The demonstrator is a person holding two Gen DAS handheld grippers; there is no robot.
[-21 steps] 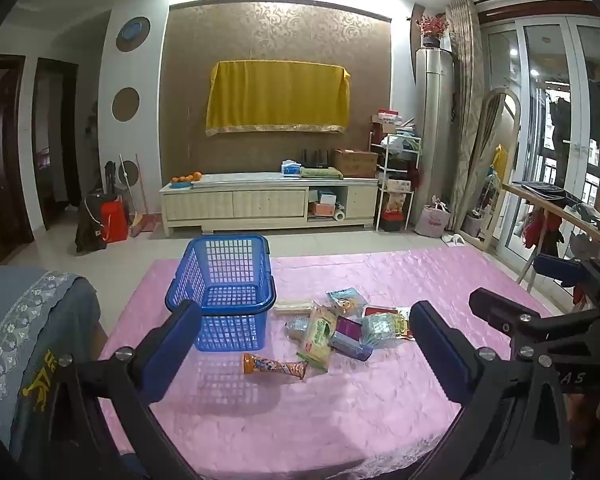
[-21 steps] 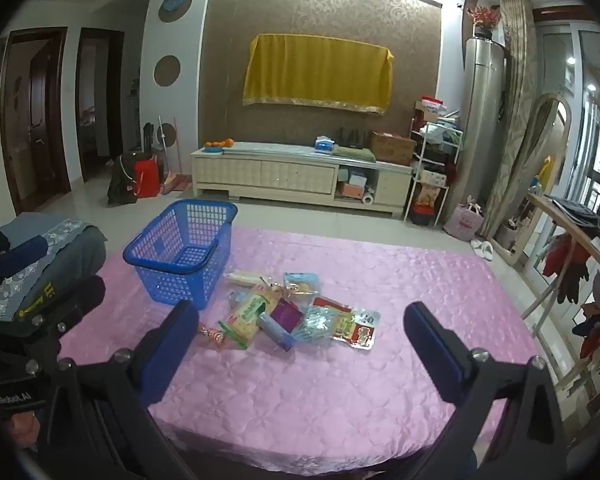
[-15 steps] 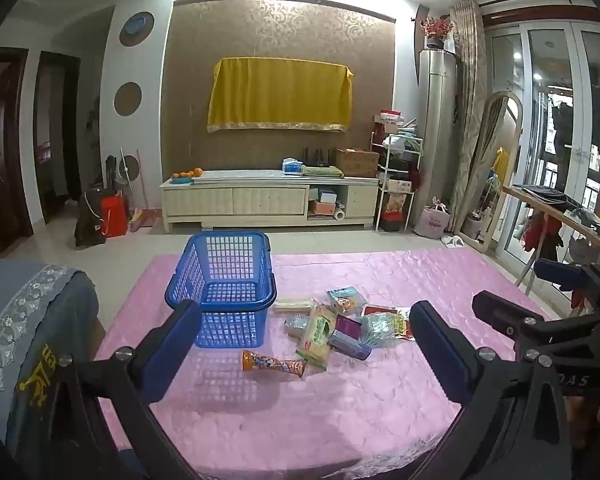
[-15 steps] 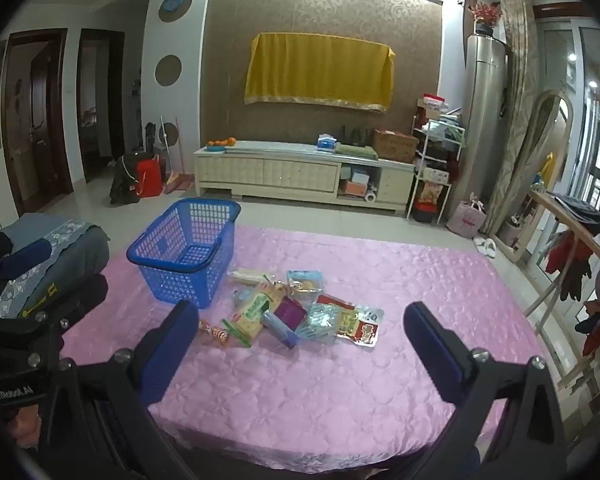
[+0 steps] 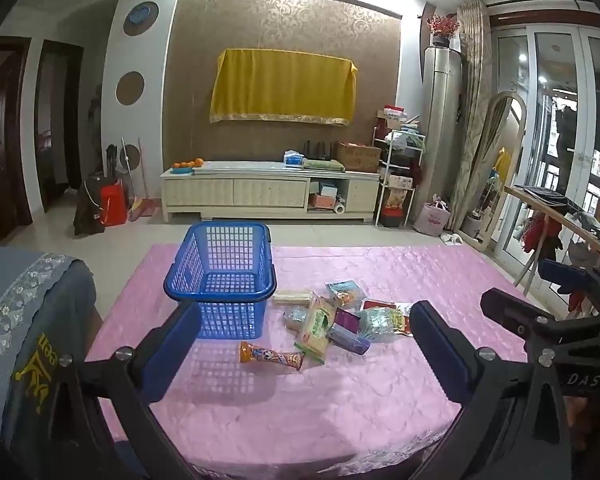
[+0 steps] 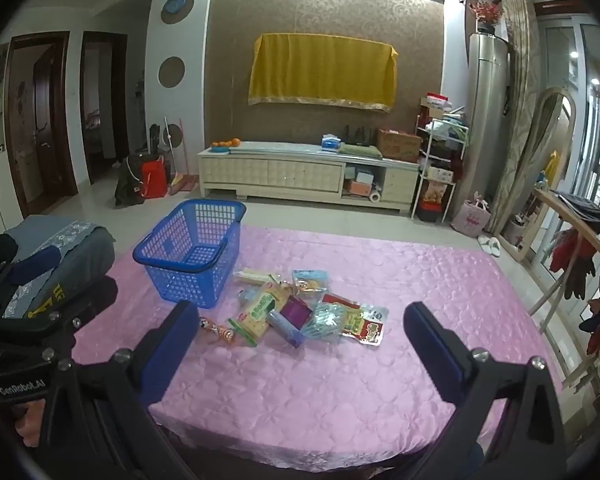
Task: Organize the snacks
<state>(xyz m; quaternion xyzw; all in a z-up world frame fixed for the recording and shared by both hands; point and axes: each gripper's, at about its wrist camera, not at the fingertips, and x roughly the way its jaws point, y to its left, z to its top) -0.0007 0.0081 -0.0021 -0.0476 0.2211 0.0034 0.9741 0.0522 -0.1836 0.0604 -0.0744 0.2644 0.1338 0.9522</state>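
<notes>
Both views drift slightly since the earlier frame; snacks unmoved. Left hand-held gripper point(image 5: 305, 354) spread wide, empty, hovering over near bench edge. Right hand-held gripper point(image 6: 300, 346) likewise spread, empty. Blue plastic mesh basket point(image 5: 221, 276) sits far-left on pink quilted bench cover point(image 5: 340, 408); pile of snack packets point(image 5: 332, 320) just right of it, orange candy tube point(image 5: 271, 356) nearest.
</notes>
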